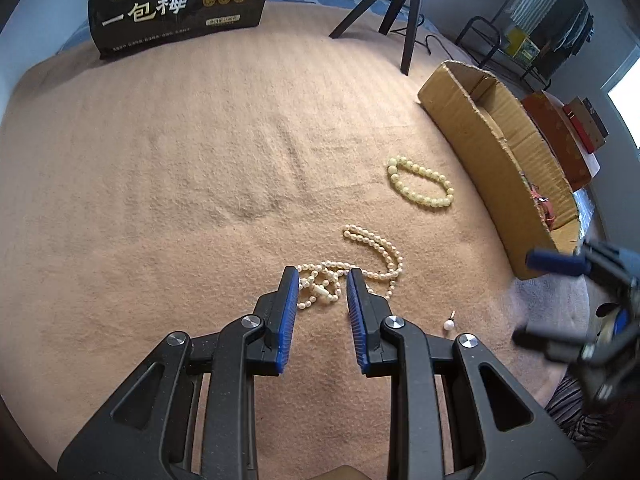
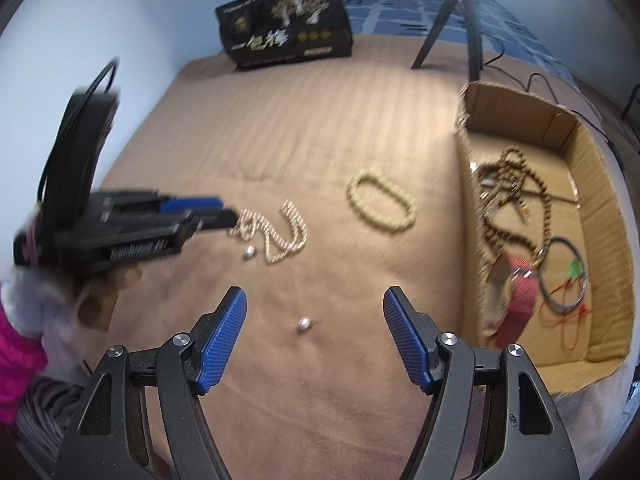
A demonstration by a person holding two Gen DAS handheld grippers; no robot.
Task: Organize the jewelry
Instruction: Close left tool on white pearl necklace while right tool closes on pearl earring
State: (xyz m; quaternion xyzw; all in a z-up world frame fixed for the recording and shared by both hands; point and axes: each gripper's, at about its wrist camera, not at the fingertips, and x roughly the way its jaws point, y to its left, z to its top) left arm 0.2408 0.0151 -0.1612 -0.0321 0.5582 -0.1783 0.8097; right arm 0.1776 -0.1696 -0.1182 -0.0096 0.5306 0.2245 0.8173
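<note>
1. The left tool [image 1: 322,276] is open, its pads straddling the tangled end of the necklace [image 1: 352,272], which lies on the blanket [image 1: 160,184] just ahead of the tips.
2. Risk: closing on only a few beads would let the strand slip out, or trail and snag on the nap when lifted.
3. Risk: the earring [image 1: 448,323], just right of the left tool, could be knocked aside.
4. The right tool [image 2: 316,300] is open and empty, with a small stud [image 2: 303,323], probably a second earring (the view is blurred), between its pads.
5. The bracelet [image 1: 420,182] lies further ahead and right; the box [image 1: 480,136] beyond it already holds jewelry. Nothing blocks the way there.
</note>
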